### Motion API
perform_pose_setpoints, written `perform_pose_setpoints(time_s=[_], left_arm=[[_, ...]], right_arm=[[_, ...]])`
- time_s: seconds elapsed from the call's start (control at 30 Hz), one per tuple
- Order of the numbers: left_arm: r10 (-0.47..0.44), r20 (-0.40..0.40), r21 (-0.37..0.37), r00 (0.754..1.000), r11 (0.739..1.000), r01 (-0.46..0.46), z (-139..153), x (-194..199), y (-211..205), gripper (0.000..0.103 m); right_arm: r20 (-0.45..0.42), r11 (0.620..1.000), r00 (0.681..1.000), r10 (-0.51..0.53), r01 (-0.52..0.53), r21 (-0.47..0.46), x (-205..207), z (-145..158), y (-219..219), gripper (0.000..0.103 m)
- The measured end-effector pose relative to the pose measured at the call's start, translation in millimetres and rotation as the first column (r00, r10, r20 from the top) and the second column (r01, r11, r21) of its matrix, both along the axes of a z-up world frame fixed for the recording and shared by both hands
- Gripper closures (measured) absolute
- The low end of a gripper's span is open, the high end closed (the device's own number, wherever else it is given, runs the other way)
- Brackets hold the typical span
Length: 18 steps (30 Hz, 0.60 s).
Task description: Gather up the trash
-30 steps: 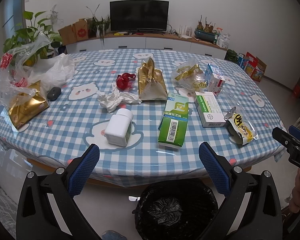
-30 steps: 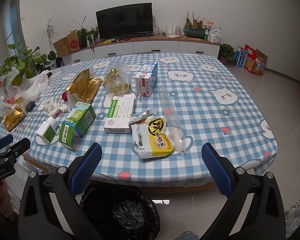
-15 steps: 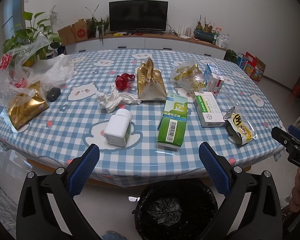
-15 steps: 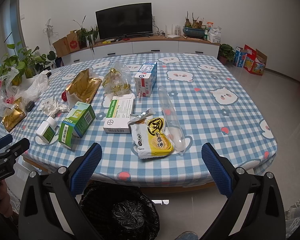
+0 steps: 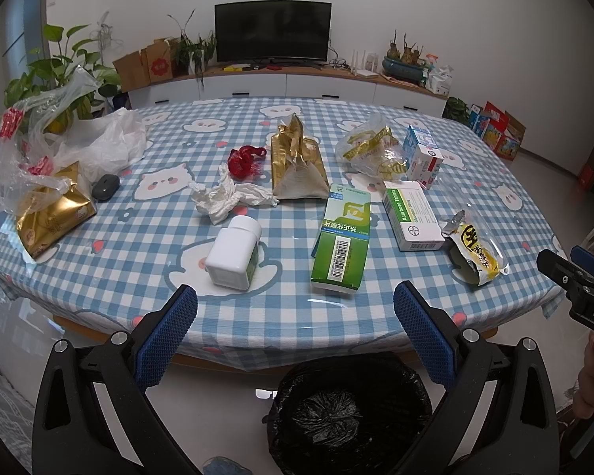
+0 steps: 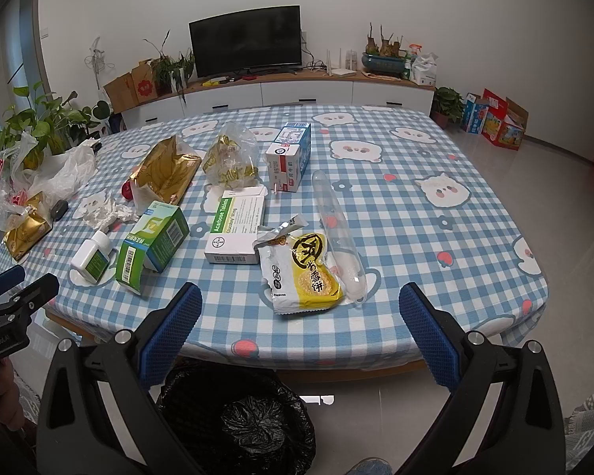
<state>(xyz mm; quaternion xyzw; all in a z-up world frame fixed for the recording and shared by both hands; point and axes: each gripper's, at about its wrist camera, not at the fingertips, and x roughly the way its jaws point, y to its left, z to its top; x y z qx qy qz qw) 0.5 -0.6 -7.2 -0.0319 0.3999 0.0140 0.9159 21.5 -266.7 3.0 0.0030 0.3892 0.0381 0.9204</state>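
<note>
Trash lies on a blue checked table: a white pill bottle, a green box, a white tablet box, a yellow snack wrapper, crumpled tissue and a gold bag. A bin lined with a black bag stands on the floor below the front edge. My left gripper is open and empty above the bin, short of the table edge. My right gripper is open and empty in front of the snack wrapper and a clear tube.
Plastic bags and another gold bag lie at the table's left, with a dark mouse beside them. A milk carton and a clear bag sit mid-table. A TV cabinet stands behind.
Both grippers stay almost still and open. The views shift only very slightly.
</note>
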Motion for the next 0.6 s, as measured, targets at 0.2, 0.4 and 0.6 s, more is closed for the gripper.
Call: perform_pose_setpoints(time_s=[0.2, 0.4, 0.6], left_arm=[[-0.003, -0.001, 0.001, 1.0, 1.0, 0.003, 0, 0, -1, 0.006], [-0.005, 0.0, 0.002, 1.0, 1.0, 0.005, -1, 1, 3, 0.007], [0.022, -0.018, -0.011, 1.0, 1.0, -0.022, -9, 15, 25, 0.007]], right_arm=[[0.0, 1.0, 1.0, 0.0, 0.0, -0.001, 0, 2, 3, 0.008], [0.006, 1.0, 1.0, 0.009, -0.009, 0.0, 3, 2, 8, 0.008], [0.022, 0.999, 0.999, 0.032, -0.032, -0.011, 16, 9, 30, 0.008]])
